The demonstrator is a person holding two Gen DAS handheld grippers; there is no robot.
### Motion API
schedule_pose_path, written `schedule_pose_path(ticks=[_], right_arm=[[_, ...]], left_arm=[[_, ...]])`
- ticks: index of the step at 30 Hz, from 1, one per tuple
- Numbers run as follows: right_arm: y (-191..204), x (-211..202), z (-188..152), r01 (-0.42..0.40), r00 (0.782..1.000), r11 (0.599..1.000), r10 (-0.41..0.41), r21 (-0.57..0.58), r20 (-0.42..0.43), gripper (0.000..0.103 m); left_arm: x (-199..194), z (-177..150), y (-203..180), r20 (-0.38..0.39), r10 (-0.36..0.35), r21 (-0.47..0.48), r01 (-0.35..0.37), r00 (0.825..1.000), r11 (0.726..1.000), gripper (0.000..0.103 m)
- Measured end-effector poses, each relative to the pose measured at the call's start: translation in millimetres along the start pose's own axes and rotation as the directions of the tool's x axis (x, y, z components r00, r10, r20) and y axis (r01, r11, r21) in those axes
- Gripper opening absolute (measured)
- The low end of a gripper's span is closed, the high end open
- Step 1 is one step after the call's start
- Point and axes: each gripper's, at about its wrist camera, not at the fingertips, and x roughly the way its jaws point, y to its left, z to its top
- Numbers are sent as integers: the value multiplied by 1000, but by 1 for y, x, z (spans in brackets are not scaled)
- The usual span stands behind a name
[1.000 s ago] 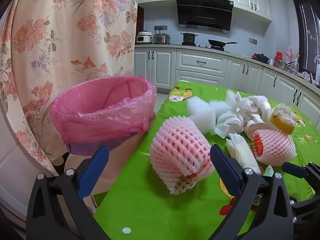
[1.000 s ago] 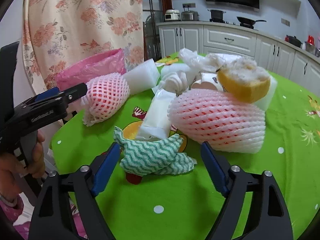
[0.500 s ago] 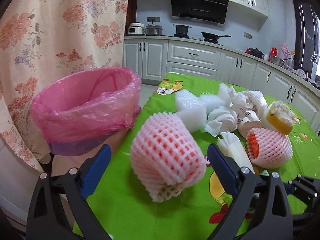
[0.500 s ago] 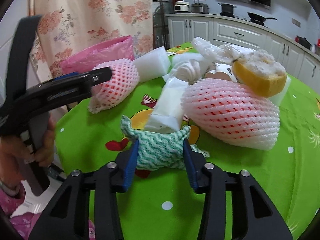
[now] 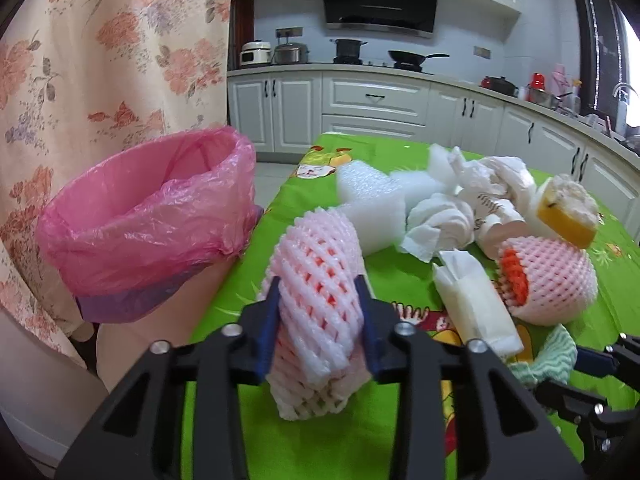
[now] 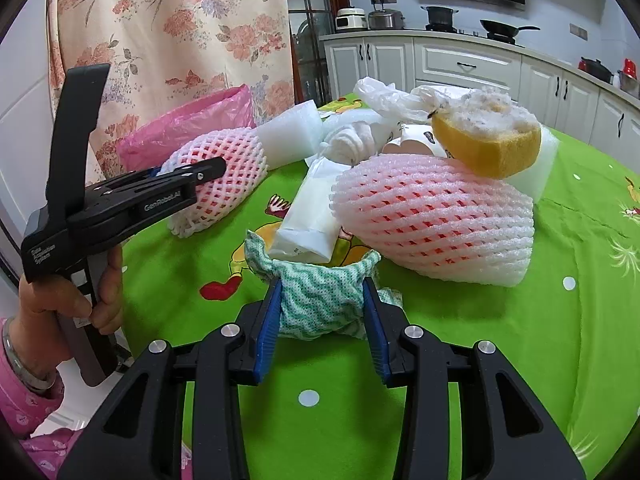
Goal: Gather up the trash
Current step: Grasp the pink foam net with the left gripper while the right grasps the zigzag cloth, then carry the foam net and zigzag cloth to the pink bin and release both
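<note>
My left gripper (image 5: 318, 312) is shut on a pink foam fruit net (image 5: 316, 280) near the table's left edge; it also shows in the right wrist view (image 6: 224, 168). My right gripper (image 6: 322, 306) is shut on a crumpled green-and-white cloth (image 6: 320, 292), also seen in the left wrist view (image 5: 554, 356). A bin lined with a pink bag (image 5: 148, 216) stands open just left of the table. A second pink foam net (image 6: 436, 216), a white packet (image 6: 308, 216), a yellow sponge piece (image 6: 488, 136) and crumpled tissues (image 5: 440, 216) lie on the green tablecloth (image 6: 500, 340).
White foam blocks (image 5: 368, 208) lie behind the held net. A floral curtain (image 5: 100, 60) hangs behind the bin. Kitchen cabinets and counter (image 5: 380, 96) run along the far wall. The person's left hand (image 6: 60, 304) grips the left tool.
Both grippers went from open to shut: the left closed on the pink foam net, the right closed on the green cloth about half a second earlier.
</note>
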Motion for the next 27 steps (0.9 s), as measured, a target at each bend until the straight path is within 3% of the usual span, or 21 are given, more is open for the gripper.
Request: schedule_pose_path(ticks=[13,27], right_arm=[[-4,-5,0,10,1000,1000,-10,15,22,38],[3,-14,11,4,998,1000,-4,10,61,38]], left_arm=[[-51,-17,-5,83,-26,37,23,996,999,28],[-82,-29,0,112,-49,46,44,993,998,28]])
